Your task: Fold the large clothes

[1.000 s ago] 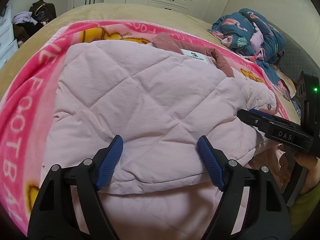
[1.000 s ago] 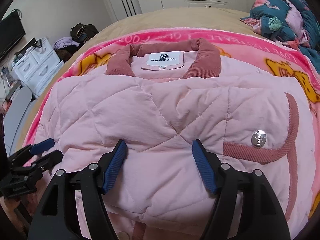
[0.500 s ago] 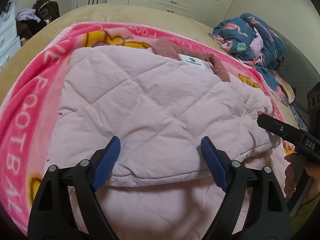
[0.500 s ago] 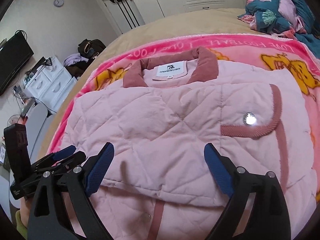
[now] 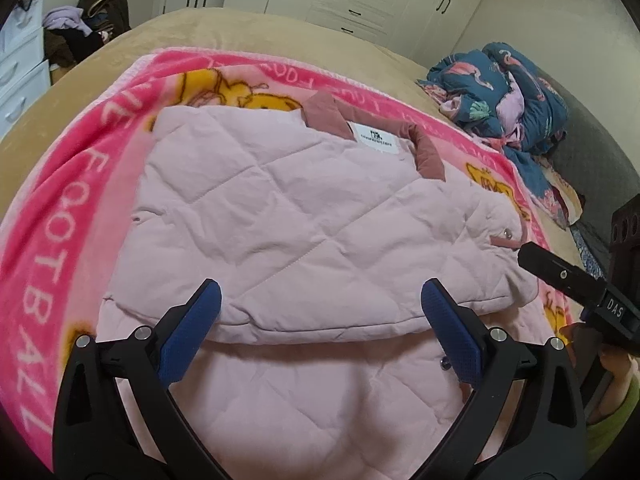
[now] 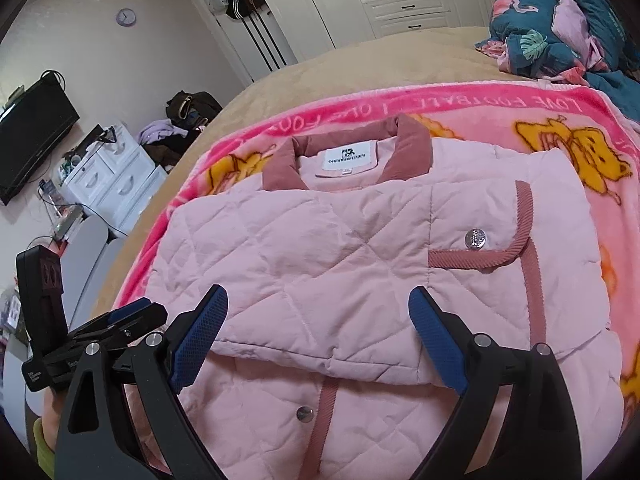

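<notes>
A pale pink quilted jacket point(image 5: 300, 208) lies folded on the bed, with its dusty-rose collar point(image 6: 408, 148) and white label at the far end. Its folded edge runs across just beyond both sets of fingertips. My left gripper point(image 5: 320, 286) hovers over the jacket's near left part, jaws still opening, and nothing is pinched between its blue pads. My right gripper point(image 6: 317, 293) hangs above the near middle of the jacket point(image 6: 320, 248), also opening, with its pads off the cloth. Each gripper shows in the other's view: the right gripper point(image 5: 560, 276), the left gripper point(image 6: 128, 316).
A pink cartoon blanket point(image 5: 72, 200) lies under the jacket on the tan bed cover point(image 5: 200, 32). A bundle of blue flamingo bedding point(image 6: 560, 20) sits at the far right. White drawers point(image 6: 108, 176) and a television point(image 6: 28, 136) stand left of the bed.
Both grippers' jaws have spread wider and both have drawn back and up from the jacket. The folded edge now lies free on the bed.
</notes>
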Demonstrator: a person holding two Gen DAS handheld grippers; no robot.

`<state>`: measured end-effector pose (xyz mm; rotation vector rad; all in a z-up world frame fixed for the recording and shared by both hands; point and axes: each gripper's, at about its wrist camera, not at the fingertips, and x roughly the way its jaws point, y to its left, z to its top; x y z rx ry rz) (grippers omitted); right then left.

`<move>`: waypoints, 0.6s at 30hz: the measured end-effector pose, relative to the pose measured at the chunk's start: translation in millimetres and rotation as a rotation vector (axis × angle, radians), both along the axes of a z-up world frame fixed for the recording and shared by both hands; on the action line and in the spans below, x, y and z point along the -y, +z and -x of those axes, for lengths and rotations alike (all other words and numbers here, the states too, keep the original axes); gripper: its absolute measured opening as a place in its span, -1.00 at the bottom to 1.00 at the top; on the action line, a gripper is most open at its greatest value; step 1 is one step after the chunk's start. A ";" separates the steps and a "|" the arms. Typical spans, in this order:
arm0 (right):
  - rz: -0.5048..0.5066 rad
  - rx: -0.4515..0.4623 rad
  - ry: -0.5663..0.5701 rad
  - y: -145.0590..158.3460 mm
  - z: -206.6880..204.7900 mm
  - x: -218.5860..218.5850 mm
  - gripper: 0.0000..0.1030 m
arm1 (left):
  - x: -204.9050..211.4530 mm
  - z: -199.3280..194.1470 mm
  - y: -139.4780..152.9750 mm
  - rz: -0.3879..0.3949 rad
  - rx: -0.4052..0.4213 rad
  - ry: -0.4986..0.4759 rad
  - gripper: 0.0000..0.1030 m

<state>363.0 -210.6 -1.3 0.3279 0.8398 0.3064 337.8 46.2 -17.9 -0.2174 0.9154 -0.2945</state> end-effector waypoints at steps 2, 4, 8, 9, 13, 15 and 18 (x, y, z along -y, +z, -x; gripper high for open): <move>-0.003 0.009 0.001 3.3 2.5 -0.5 0.90 | -1.4 1.5 3.7 0.001 0.005 0.007 0.82; -0.009 0.018 -0.001 7.6 5.3 -0.5 0.90 | -3.9 4.1 6.8 0.002 0.008 0.016 0.82; -0.017 0.037 -0.001 16.9 10.5 -1.4 0.91 | -9.7 10.2 13.1 0.015 0.017 0.032 0.82; -0.017 0.042 0.001 19.4 12.1 -1.9 0.91 | -10.9 11.6 15.2 0.017 0.020 0.034 0.82; -0.022 0.060 0.006 27.6 18.4 -3.9 0.91 | -12.0 16.6 23.2 0.016 0.033 0.039 0.82; -0.023 0.070 0.006 32.3 21.6 -4.4 0.91 | -12.3 19.3 28.1 0.019 0.044 0.037 0.82; -0.024 0.082 0.006 37.6 27.0 -4.2 0.91 | -11.6 23.4 34.3 0.020 0.059 0.035 0.82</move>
